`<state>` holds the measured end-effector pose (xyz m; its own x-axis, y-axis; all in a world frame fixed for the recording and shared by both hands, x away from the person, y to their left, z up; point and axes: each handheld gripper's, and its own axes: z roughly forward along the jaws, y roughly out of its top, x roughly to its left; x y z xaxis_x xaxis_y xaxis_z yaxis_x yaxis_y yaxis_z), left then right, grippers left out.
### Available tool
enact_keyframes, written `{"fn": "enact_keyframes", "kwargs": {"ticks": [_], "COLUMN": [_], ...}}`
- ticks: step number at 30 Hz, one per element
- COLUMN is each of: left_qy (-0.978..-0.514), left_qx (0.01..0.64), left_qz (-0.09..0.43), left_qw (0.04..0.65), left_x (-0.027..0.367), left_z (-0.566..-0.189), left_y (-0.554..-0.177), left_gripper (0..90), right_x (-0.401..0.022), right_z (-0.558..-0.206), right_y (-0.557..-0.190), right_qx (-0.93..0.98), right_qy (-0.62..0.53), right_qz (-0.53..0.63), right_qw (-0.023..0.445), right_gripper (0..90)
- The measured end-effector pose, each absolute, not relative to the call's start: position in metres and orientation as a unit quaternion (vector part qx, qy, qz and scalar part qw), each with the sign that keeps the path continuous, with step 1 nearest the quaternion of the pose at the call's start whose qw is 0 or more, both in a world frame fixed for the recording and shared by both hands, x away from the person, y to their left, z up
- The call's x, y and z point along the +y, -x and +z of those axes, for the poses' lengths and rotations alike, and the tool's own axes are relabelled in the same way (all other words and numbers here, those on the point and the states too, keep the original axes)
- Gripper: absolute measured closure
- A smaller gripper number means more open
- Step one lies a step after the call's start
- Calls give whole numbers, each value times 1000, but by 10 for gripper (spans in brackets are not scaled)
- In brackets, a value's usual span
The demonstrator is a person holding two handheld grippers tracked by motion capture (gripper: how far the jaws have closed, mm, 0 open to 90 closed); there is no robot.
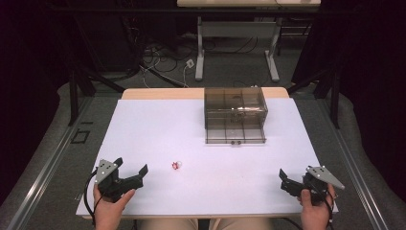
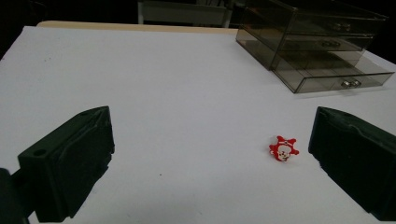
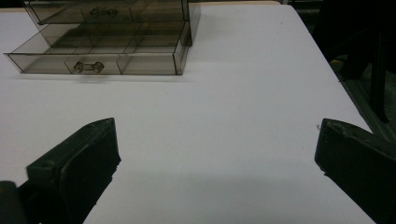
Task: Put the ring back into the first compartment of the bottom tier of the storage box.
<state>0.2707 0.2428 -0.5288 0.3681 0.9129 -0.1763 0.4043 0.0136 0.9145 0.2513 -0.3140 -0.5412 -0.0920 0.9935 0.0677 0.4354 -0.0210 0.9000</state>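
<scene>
Left tongs (image 1: 130, 175) held wide, nothing between the jaws, low over the white surface (image 1: 158, 124). Small red-and-white star-shaped toy (image 1: 175, 165) lies just right of them. Right tongs (image 1: 293, 182) also wide, empty, well apart. Smoky transparent plastic drawer box (image 1: 235, 115) at far edge, bottom drawer pulled out
</scene>
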Motion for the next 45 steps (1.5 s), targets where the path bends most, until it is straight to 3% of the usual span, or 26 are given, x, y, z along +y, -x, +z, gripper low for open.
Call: {"fn": "enact_keyframes", "kwargs": {"ticks": [21, 45], "left_qy": [-685, -710], "left_qx": [487, 470], "left_qz": [229, 219], "left_qw": [492, 475], "left_x": [217, 177], "left_z": [-522, -518], "left_y": [-281, -299], "left_gripper": [42, 167], "right_x": [-309, -309], "right_z": [-544, -548], "right_y": [-253, -256], "right_qx": [628, 623], "right_qy": [-575, -581], "right_qz": [408, 407], "right_qw": [330, 329], "right_gripper": [0, 0]}}
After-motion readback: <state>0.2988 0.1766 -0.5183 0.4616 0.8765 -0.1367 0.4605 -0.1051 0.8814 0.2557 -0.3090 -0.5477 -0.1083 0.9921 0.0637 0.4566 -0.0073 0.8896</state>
